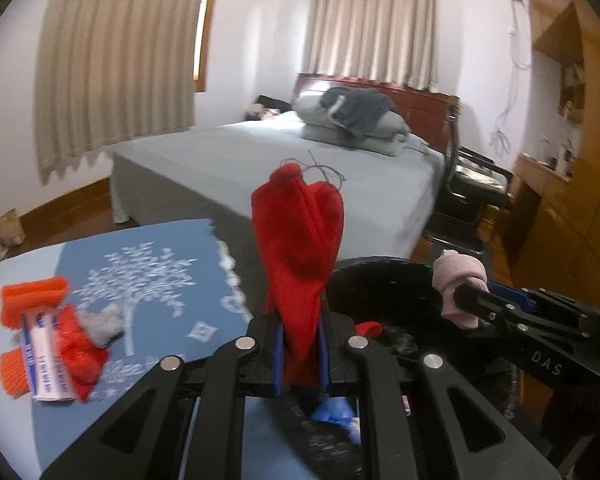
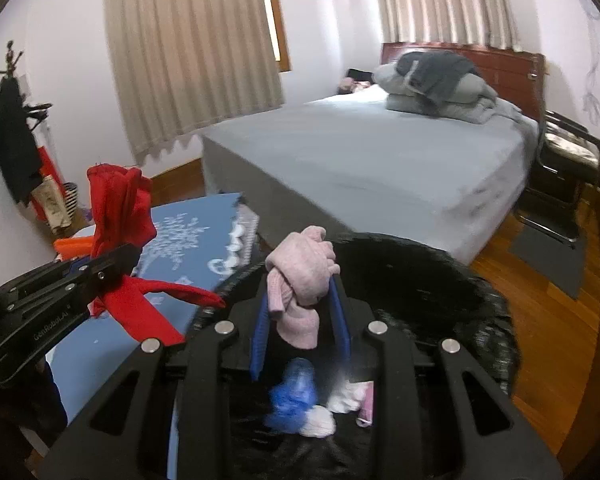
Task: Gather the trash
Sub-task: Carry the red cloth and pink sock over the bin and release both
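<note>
Pinching a red cloth [image 1: 300,264] upright, the left gripper [image 1: 300,354] sits just left of the black bin [image 1: 384,276]; the right gripper [image 2: 300,312], clamped on a pink rag [image 2: 302,276], is already over it, so it's nearer. More orange scraps [image 1: 32,308] wait on the desk [image 1: 4,380], bed [image 1: 260,168] beyond, nothing blocking.

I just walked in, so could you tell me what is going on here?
A person is collecting trash with two handheld grippers. The left gripper is shut on a red cloth, the right gripper on a pink cloth. Both hang at the black bin, which already holds scraps. More trash lies on the blue table.
</note>
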### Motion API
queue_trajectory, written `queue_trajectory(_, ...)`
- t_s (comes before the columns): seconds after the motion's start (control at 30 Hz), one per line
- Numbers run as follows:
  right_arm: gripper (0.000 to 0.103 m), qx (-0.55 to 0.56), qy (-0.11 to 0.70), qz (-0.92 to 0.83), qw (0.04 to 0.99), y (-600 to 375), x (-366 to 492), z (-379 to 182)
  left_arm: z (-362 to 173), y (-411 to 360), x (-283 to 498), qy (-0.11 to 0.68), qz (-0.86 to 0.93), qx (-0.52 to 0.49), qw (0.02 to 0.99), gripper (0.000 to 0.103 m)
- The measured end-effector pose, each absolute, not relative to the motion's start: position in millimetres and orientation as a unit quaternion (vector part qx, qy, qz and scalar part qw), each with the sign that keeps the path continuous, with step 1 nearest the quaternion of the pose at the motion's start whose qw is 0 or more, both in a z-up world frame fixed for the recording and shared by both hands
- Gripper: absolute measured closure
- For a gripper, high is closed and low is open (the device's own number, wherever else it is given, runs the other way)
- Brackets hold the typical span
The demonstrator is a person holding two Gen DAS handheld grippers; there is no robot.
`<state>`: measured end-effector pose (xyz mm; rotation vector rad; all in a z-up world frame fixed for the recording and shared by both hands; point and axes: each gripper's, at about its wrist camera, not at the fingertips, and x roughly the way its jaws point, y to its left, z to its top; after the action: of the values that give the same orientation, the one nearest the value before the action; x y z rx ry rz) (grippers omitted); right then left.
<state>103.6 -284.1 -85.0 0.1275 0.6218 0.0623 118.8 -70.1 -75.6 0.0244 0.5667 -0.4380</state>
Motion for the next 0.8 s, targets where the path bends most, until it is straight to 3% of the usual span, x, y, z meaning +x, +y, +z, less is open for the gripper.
queue_trajectory(0.47,0.076,0.080,0.311,-0.027,0.947,-341,90,-103,-96,-142,125,0.301,-0.279,0.036,0.911,0.089)
queue_trajectory(0.53,0.074,0.079,0.313,-0.033,0.946,-345,88,-105,-99,-147,127,0.309,-0.289,0.036,0.906,0.084)
queue_trajectory(0.6,0.072,0.080,0.315,-0.042,0.945,-348,86,-109,-100,-148,129,0.313,-0.293,0.034,0.903,0.074)
queue_trajectory(0.67,0.062,0.080,0.316,-0.048,0.944,-350,85,-110,-102,-146,130,0.315,-0.292,0.033,0.903,0.054)
queue_trajectory(0.8,0.034,0.078,0.307,-0.058,0.947,-353,85,-107,-100,-140,131,0.314,-0.283,0.026,0.906,0.046)
